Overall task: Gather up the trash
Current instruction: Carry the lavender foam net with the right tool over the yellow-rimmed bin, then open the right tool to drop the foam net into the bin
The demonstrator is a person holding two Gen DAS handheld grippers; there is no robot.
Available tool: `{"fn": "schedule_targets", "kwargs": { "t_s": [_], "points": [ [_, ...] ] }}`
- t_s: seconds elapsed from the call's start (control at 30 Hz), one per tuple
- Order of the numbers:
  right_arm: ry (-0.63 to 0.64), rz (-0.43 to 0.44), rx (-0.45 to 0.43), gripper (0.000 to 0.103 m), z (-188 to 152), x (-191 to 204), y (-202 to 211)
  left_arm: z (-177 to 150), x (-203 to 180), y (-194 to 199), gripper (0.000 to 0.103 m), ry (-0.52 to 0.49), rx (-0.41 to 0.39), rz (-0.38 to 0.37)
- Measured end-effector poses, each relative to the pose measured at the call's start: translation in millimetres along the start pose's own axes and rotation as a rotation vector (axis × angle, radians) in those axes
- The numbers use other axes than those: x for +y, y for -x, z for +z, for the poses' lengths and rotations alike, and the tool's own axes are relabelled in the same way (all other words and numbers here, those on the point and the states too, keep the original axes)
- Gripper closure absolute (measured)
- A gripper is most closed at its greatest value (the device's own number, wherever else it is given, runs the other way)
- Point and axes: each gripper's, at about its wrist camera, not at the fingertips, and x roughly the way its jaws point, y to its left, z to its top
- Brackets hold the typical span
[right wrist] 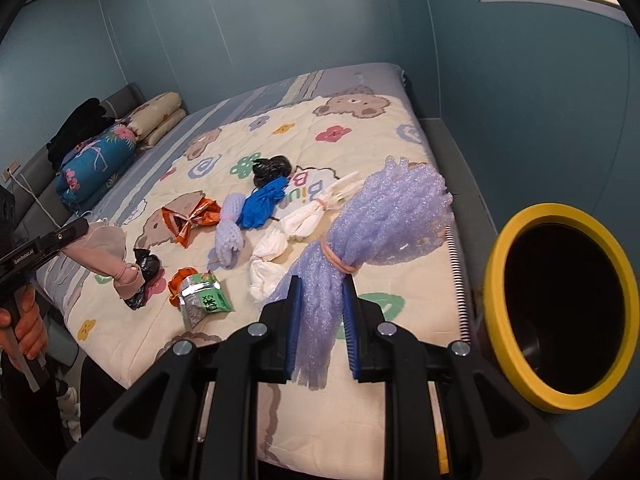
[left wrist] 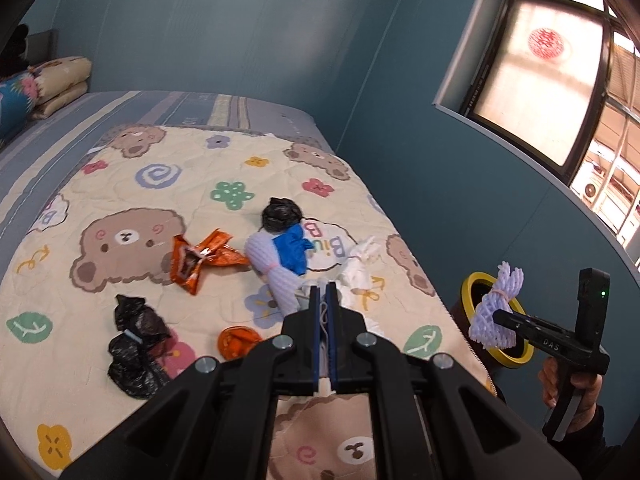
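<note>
Our right hand-held gripper [right wrist: 322,304] pinches a purple foam net [right wrist: 380,216] near the yellow-rimmed bin [right wrist: 560,312]; our left hand-held gripper [left wrist: 325,294], fully closed, grips a pale pink cloth [right wrist: 108,256].

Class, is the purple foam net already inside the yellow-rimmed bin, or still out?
Out. The right gripper is shut on the purple foam net, beside the yellow-rimmed bin.
</note>
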Motion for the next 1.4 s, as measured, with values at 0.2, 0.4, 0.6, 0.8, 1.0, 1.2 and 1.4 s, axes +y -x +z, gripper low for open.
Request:
{"fn": "schedule_targets", "kwargs": {
  "t_s": [0.2, 0.4, 0.6, 0.8, 1.0, 1.2, 1.4],
  "points": [
    [-0.033, -0.053, -0.036, 0.084, 4.5, -32.3, 21.4, 16.1, -44.7, -24.3, 0.1, -0.056, 0.018, -0.063],
    [-0.063, -0.129, -0.066, 0.084, 8.5, -70.7, 37.3, 33.5, -101.2, -57.4, 0.1, -0.117, 0.041, -0.139],
    [-0.108, -0.204, -0.09, 0.084, 12.3, -113.2, 52.9, 44.6, -160.5, -98.1, 0.1, -0.168, 0.069, -0.225],
    [-0.165, -0.278, -0.118, 0.084, 18.0, -155.5, 64.3, 45.2, -215.2, -140.3, 0.1, -0.208, 0.108, -0.315],
    [-0.197, -0.321, -0.13, 0.084, 20.6, -182.6, 68.7, 47.3, -264.2, -173.0, 0.1, -0.248, 0.136, -0.382],
    [-0.237, -0.343, -0.108, 0.084, 18.0, -210.4, 62.1, 43.3, -308.9, -201.4, 0.101, -0.298, 0.163, -0.44],
    [-0.261, -0.36, -0.086, 0.084, 11.8, -226.8, 51.6, 35.1, -337.6, -232.4, 0.1, -0.303, 0.198, -0.465]
  ]
}}
